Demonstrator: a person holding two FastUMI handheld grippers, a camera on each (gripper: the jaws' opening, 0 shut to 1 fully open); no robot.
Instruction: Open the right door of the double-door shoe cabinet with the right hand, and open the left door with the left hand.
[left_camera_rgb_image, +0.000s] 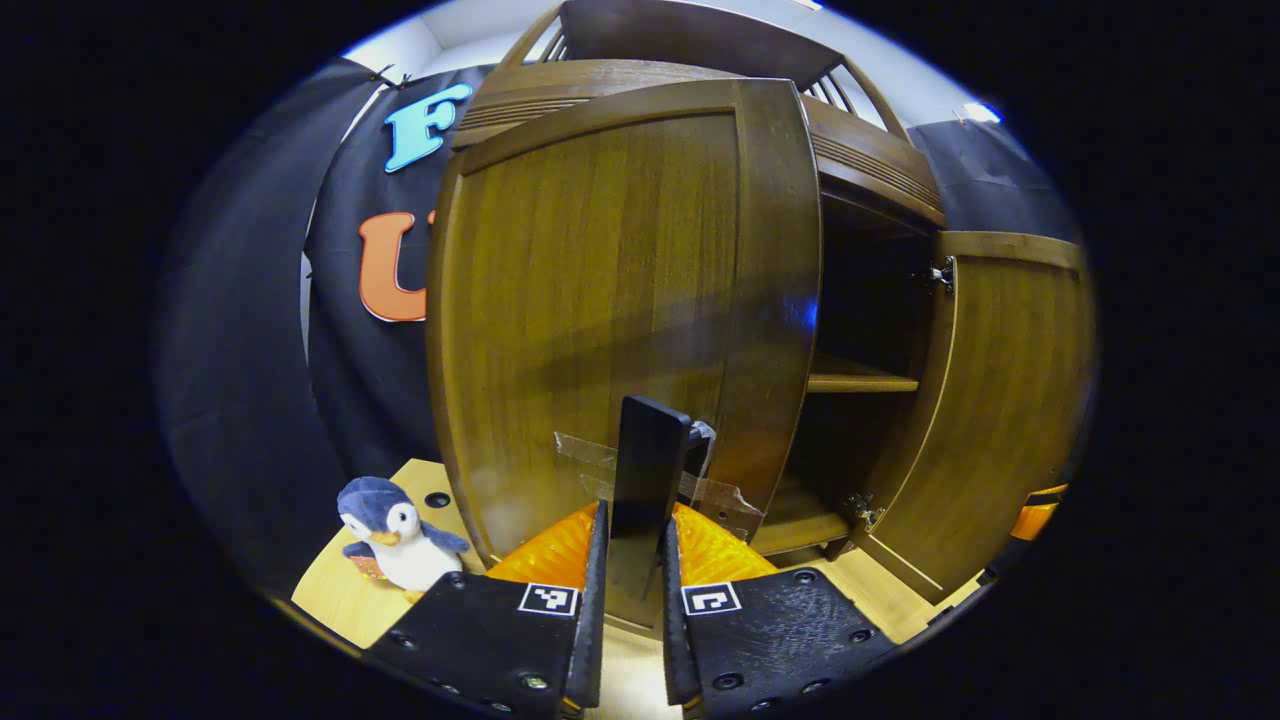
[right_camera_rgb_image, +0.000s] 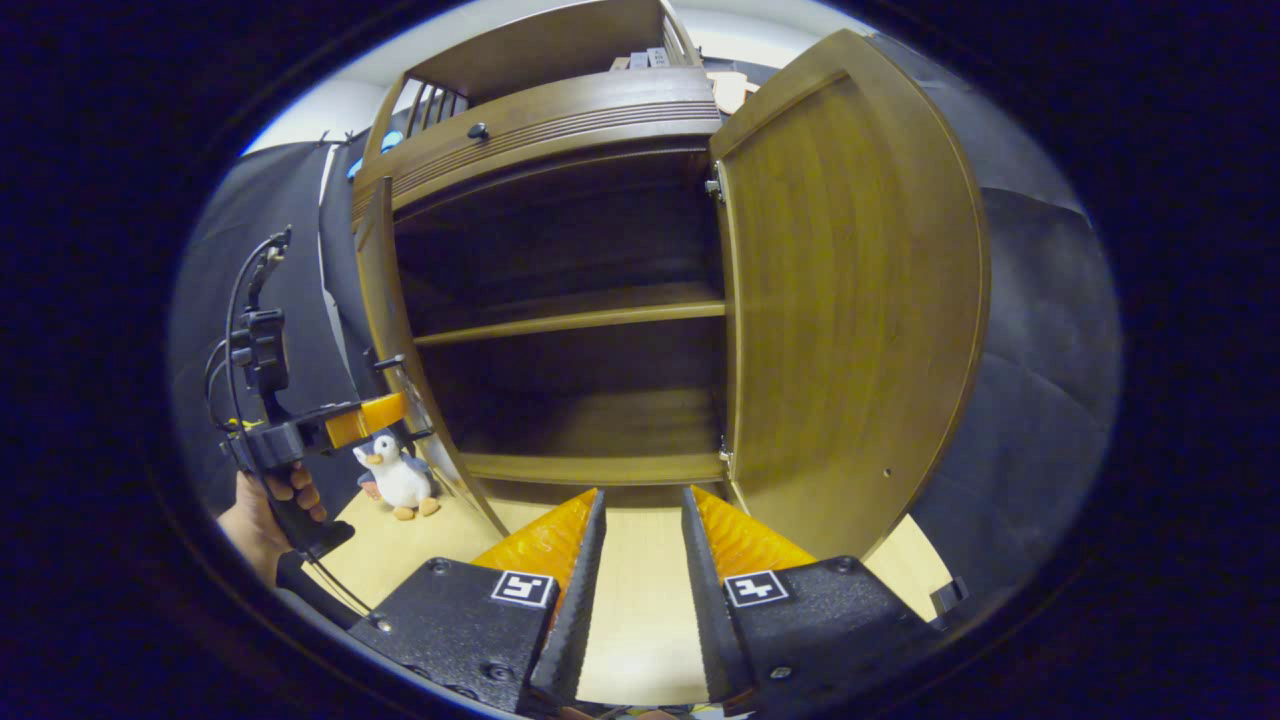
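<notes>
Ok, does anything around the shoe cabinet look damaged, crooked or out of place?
One oddity: a patch of clear tape is stuck around the black handle on the left door, crinkled and peeling at its edges. A plush penguin stands on the floor beside the cabinet. Both doors hang straight, with the shelves bare.

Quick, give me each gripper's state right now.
Left gripper: shut on the left door's handle.
Right gripper: open, holding nothing, in front of the open cabinet.

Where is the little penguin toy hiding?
Find the big wooden shoe cabinet with both doors open. On the pale floor by its left door stands the penguin toy, small, soft, blue and white, unlike the hard brown wood.
</notes>
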